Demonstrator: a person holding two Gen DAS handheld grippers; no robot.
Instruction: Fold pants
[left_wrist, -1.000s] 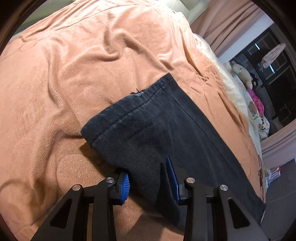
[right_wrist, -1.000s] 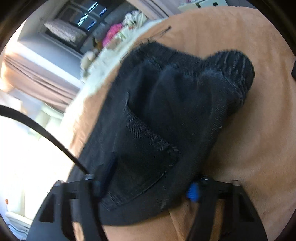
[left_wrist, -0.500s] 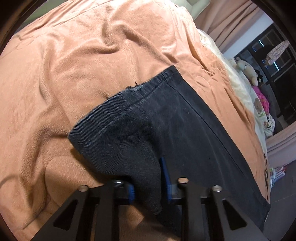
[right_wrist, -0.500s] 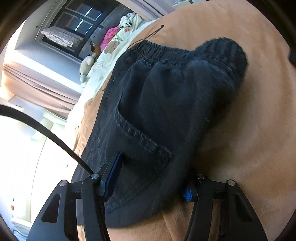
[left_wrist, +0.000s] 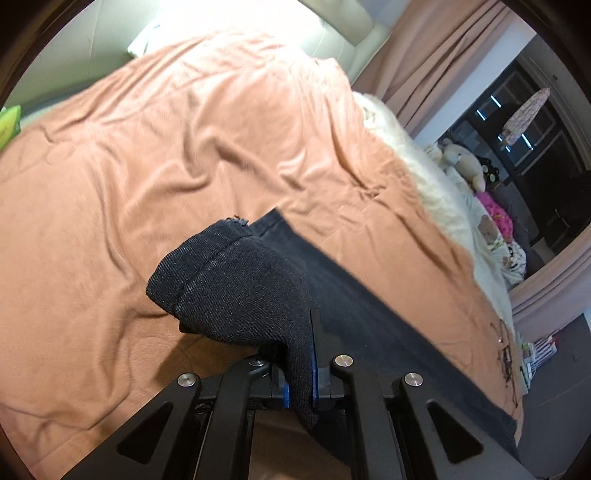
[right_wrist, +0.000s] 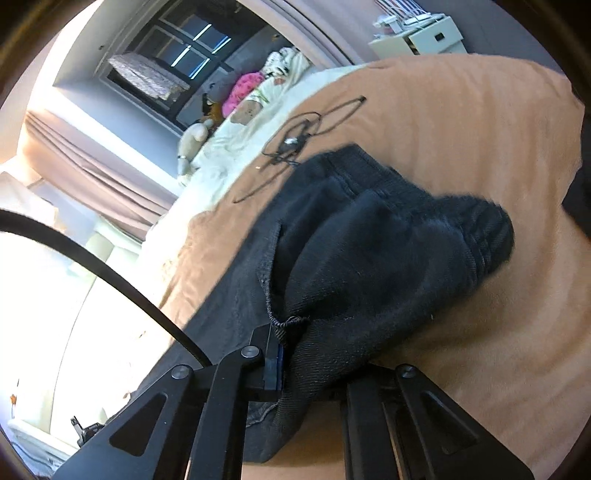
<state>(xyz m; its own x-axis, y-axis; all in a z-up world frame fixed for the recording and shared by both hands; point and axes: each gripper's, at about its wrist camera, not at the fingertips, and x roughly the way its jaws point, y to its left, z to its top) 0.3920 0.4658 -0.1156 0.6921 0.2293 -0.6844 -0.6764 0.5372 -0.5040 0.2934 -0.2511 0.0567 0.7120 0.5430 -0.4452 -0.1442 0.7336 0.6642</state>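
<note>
Pants (left_wrist: 236, 295) lie lengthwise on the blanket (left_wrist: 147, 147). Left gripper (left_wrist: 300, 384) pinches the hem end, lifted. Right gripper (right_wrist: 295, 363) pinches the waist end (right_wrist: 424, 240), bunched and raised. Judged: first fold only starting; both ends gripped, nothing laid over yet.

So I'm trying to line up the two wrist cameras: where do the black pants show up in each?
Left wrist: black pants at lower centre, hem end bunched and clamped in the left gripper.
Right wrist: waistband end at centre right, pinched in the right gripper.
Shared landmark: the pink plush toy by the dark window.
</note>
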